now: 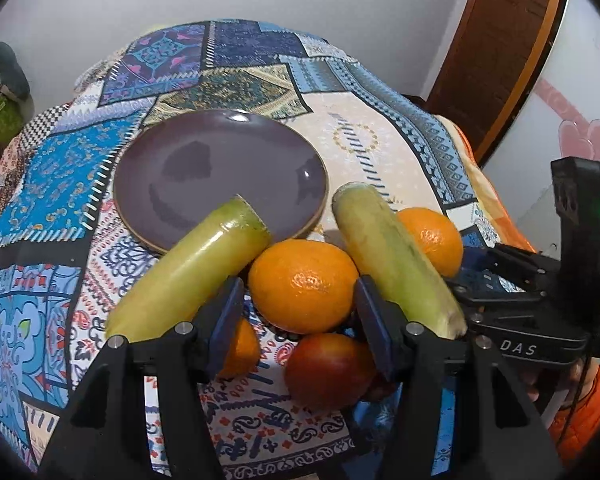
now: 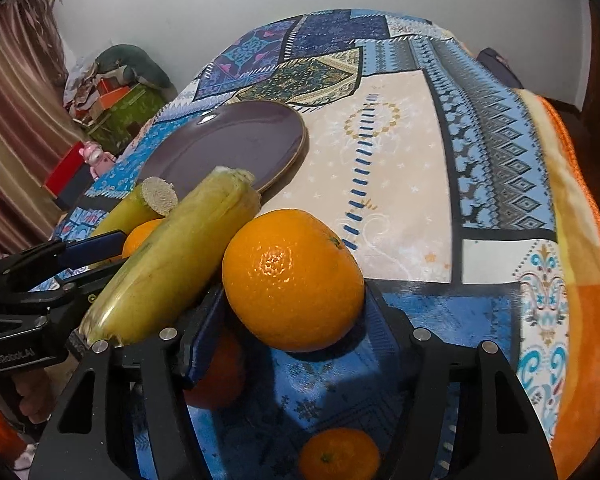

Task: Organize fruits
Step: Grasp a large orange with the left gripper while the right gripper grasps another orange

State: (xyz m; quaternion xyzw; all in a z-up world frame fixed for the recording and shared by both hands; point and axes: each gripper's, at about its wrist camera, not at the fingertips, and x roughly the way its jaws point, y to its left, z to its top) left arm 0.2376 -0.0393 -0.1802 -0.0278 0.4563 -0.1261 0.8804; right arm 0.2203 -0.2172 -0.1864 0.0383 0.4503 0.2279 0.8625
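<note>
Left tongs (image 1: 300,312) stand apart around a firm, smooth orange (image 1: 303,285); right tongs (image 2: 292,320) flank another orange (image 2: 293,280), contact unclear. Probably grip each orange's widest middle.

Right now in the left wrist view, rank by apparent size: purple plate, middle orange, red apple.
1. purple plate, clearly largest.
2. and 3. middle orange and red apple look about alike; the apple sits nearer the camera, so no ranking.

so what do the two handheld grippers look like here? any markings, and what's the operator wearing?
Both grippers are black angular frames with silver bolts and dark blue pads. The right gripper has white "DAS" lettering and a lit green LED on its black housing. The left gripper carries small white lettering, hard to read. An orange sleeve shows.
</note>
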